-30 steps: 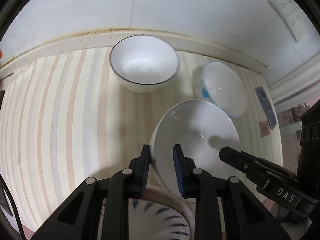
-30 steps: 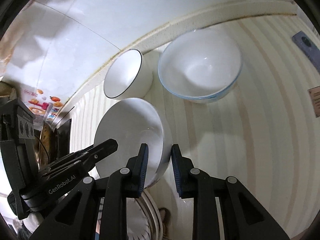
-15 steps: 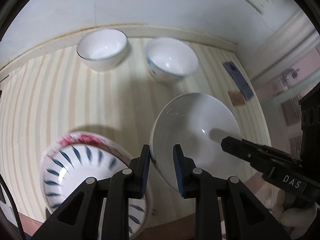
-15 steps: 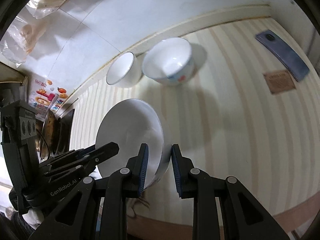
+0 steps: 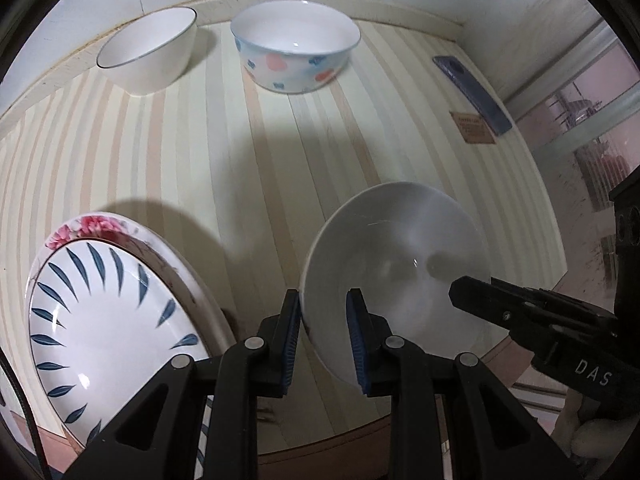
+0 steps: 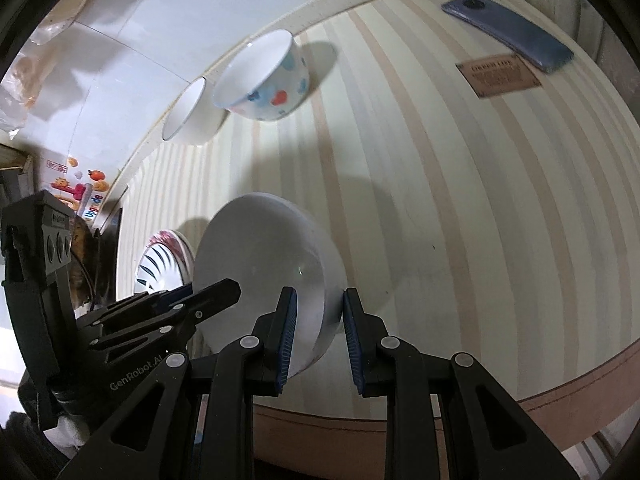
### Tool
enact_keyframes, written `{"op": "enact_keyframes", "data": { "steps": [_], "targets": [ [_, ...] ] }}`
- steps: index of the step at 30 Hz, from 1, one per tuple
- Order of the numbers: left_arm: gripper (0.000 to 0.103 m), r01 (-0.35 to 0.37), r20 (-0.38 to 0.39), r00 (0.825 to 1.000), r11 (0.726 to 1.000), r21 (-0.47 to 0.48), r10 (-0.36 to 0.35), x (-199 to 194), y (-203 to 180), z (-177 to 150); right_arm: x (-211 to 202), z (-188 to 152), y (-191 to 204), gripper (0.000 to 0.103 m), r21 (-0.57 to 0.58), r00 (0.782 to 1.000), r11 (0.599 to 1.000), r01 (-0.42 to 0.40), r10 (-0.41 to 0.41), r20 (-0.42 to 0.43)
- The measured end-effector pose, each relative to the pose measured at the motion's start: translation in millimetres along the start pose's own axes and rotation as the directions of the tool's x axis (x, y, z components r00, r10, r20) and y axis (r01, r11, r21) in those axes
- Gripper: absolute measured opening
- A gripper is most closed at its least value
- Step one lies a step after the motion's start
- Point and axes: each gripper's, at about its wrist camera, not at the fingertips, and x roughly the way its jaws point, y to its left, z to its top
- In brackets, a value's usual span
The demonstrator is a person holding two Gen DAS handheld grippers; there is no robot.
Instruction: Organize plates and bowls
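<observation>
1. Plain white bowl: smooth, glossy, round, tilted on edge above the striped table's front edge.
2. Left gripper: fingers narrowed on the bowl's rim, one pad inside, one outside.
3. Right gripper: likewise clamped on the opposite rim.
4. Leaf-pattern plate: glazed, stacked on a floral-rimmed plate at the front left corner.
5. Spotted bowl and dark-rimmed white bowl: upright, side by side along the back edge.
6. Blue phone and brown card: flat near the right edge.
</observation>
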Motion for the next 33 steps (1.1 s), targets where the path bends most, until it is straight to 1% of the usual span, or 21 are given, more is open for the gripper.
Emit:
{"op": "enact_keyframes", "data": {
  "steps": [6,15,17,18,20,22,23,24,25,26,28,30,31,33],
  "targets": [
    [0.021,-0.014,-0.023,1.000,1.000,0.008,0.015,9,-3,-2,7,-4,-7,0.026,0.017,1.000,1.000,-0.009,0.010,-0.024],
    [0.021,-0.037,-0.023,0.999,0.999,0.029,0.038,13,-9,-3,10,1,-3,0.026,-0.006,0.999,1.000,-0.002,0.001,-0.050],
    [0.021,-0.035,-0.039,0.999,0.999,0.024,0.036,13,-9,-2,11,2,-3,0.026,-0.011,0.998,1.000,-0.001,0.000,-0.059],
    [0.021,-0.031,-0.043,0.999,0.999,0.019,0.032,11,-8,-2,12,3,-3,0.026,-0.007,0.998,1.000,-0.003,0.003,-0.069],
    [0.021,-0.024,-0.025,0.999,1.000,0.013,0.024,-3,-7,1,9,6,-6,0.026,0.016,0.995,1.000,-0.018,0.020,-0.094],
    [0.022,-0.017,0.014,1.000,1.000,0.013,0.017,-26,-6,9,-2,12,-8,0.031,0.033,0.994,0.999,-0.034,0.037,-0.099],
    [0.022,-0.017,0.043,0.999,1.000,0.011,0.017,-39,-4,16,-11,18,-8,0.043,0.040,0.995,0.998,-0.047,0.050,-0.089],
    [0.025,-0.019,0.076,0.997,1.000,0.003,0.019,-51,-1,26,-18,24,-8,0.053,0.045,0.995,0.997,-0.055,0.058,-0.077],
    [0.033,-0.019,0.092,0.996,1.000,-0.006,0.020,-57,2,36,-27,33,-7,0.057,0.050,0.996,0.997,-0.066,0.069,-0.062],
    [0.041,-0.026,0.108,0.994,0.999,-0.037,0.030,-62,7,48,-34,47,-4,0.060,0.050,0.995,0.995,-0.084,0.086,-0.041],
    [0.047,-0.028,0.140,0.989,0.997,-0.078,0.039,-63,22,75,-40,73,0,0.060,0.046,0.993,0.992,-0.115,0.115,-0.005],
    [0.047,-0.007,0.149,0.988,0.991,-0.133,0.026,-55,39,101,-34,107,6,0.060,0.032,0.993,0.992,-0.119,0.118,0.027],
    [0.047,0.017,0.141,0.990,0.986,-0.168,0.006,-46,50,118,-27,126,9,0.060,0.031,0.993,0.993,-0.110,0.109,0.041],
    [0.047,0.045,0.129,0.991,0.975,-0.216,-0.017,-30,66,141,-10,154,10,0.060,0.045,0.992,0.991,-0.123,0.121,0.043]
  ]
}}
